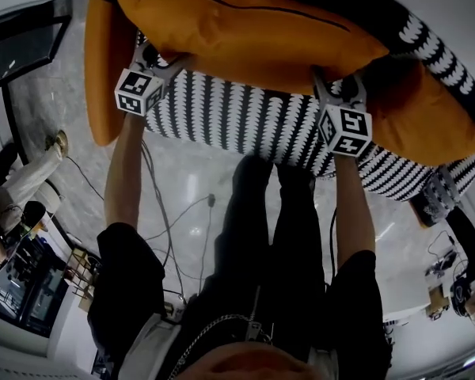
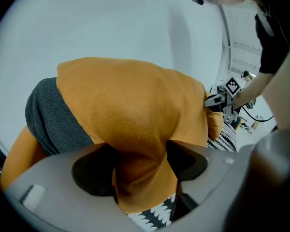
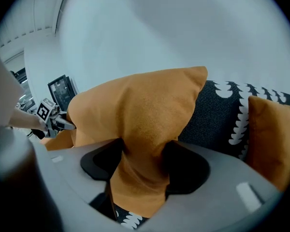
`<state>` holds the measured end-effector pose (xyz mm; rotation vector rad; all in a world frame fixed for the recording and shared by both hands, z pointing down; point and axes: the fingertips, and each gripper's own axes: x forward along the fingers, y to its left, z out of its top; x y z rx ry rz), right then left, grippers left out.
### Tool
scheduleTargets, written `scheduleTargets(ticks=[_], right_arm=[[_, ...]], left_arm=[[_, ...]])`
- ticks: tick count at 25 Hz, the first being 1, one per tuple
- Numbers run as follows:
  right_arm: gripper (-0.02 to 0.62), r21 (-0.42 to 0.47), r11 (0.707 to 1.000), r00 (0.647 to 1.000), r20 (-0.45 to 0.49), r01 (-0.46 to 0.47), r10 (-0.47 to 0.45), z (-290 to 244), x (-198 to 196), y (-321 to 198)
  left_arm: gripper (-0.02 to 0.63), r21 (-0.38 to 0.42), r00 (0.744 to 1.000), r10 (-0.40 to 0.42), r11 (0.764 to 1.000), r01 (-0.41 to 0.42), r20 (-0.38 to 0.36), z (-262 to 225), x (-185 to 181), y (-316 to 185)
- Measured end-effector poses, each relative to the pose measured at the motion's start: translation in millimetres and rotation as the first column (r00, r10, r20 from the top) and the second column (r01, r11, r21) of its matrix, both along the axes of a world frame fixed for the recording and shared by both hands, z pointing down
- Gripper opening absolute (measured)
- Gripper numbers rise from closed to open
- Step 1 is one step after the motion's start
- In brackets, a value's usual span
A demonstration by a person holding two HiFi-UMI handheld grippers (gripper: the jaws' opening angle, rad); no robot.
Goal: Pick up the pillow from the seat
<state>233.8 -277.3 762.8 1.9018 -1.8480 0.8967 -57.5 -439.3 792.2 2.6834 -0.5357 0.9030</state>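
Note:
An orange pillow (image 1: pixel 245 30) lies across the black-and-white patterned seat (image 1: pixel 245 125), and both grippers hold its near edge. My left gripper (image 1: pixel 160 60) is shut on the pillow's left lower corner. The left gripper view shows the pillow (image 2: pixel 130 105) with its fabric bunched tight between the jaws of the left gripper (image 2: pixel 141 164). My right gripper (image 1: pixel 336 84) is shut on the right lower corner. In the right gripper view a fold of the pillow (image 3: pixel 145 110) is pinched between the pads of the right gripper (image 3: pixel 143 164). The patterned seat shows just below both pinched folds.
A second orange cushion (image 1: pixel 103 70) stands at the seat's left end and a third (image 1: pixel 435 109) lies at the right. A grey cushion (image 2: pixel 53 120) sits behind the pillow. Cables (image 1: pixel 166 220) trail over the marble floor by the person's legs.

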Motion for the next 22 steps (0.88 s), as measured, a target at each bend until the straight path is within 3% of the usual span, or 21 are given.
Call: scheduleTargets(ticks=[10, 22], right_arm=[[0.272, -0.031, 1.000, 0.999, -0.035, -0.003, 0.002, -7, 3, 12], [0.265, -0.007, 1.000, 0.998, -0.053, 0.015, -0.016, -65, -3, 20]], left_arm=[[0.308, -0.045, 1.000, -0.003, 0.999, 0.004, 0.019, 2, -5, 31], [0.298, -0.022, 0.998, -0.060, 0.998, 0.060, 0.006, -58, -16, 49]])
